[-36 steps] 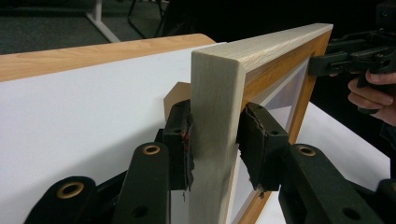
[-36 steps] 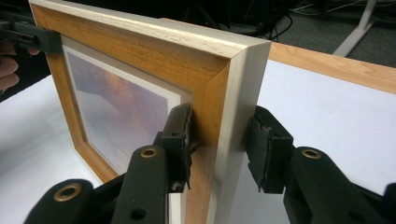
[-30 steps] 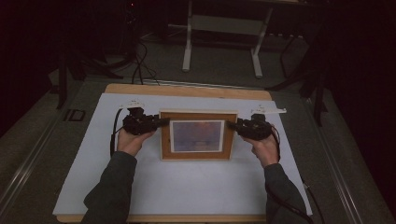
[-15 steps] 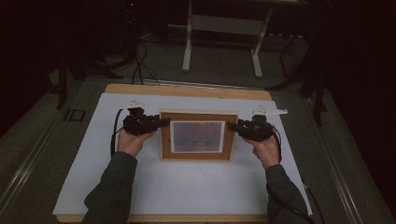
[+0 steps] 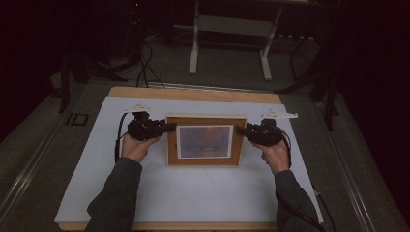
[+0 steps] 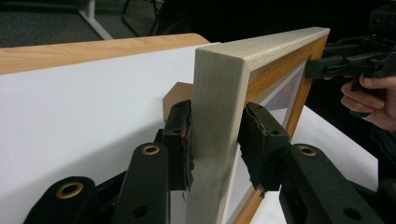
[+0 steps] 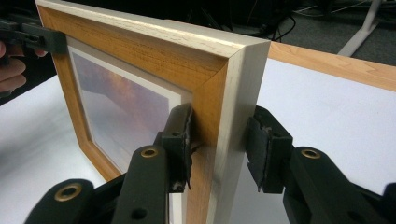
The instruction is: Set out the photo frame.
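Left gripper (image 6: 215, 140) has its jaws partway closed on the left side rail of the picture frame (image 6: 219, 116), one pad on the rail's front face and one on its back, both pressing the wood. Straight across the frame from it, the right gripper (image 7: 219, 140) clamps the right side rail the same way, its pads touching front and back. Between the two grippers the picture frame stands nearly upright in the gripper views, its glass and picture facing the person, lifted or tipped up off the white sheet (image 5: 193, 193). In the high view the left gripper (image 5: 164, 128) and right gripper (image 5: 241, 130) sit at the frame's (image 5: 205, 162) two sides, near its upper half.

By my judgement, gripping and raising are done. Whether a stand behind it is out I cannot tell; a brown flap (image 6: 175, 95) shows just beyond the left pad. Setting the frame down steady and letting go appear to remain.
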A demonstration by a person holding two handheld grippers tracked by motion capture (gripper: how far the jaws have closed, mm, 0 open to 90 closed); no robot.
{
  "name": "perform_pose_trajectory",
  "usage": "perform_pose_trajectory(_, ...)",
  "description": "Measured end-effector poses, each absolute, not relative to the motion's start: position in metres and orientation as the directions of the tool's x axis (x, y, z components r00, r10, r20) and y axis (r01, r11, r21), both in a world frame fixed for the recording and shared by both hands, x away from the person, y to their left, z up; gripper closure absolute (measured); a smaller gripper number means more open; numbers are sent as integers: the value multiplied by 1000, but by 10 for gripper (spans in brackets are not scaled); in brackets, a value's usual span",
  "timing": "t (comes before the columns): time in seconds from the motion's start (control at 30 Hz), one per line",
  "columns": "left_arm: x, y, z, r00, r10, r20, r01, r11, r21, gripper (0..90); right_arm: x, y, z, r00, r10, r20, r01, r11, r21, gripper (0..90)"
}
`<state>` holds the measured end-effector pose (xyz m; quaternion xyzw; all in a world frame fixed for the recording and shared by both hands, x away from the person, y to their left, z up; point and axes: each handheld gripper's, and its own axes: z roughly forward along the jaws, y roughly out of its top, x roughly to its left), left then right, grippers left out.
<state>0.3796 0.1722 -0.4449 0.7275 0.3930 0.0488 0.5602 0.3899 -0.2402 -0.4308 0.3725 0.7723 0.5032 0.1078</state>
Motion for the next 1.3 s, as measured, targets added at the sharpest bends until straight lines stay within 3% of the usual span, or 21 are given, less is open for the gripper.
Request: perform_pose_trajectory(1.3, 363, 191, -437, 673, 645, -362, 485, -16, 874, 604, 379, -256, -423, -703, 686, 191, 442, 210, 872, 608)
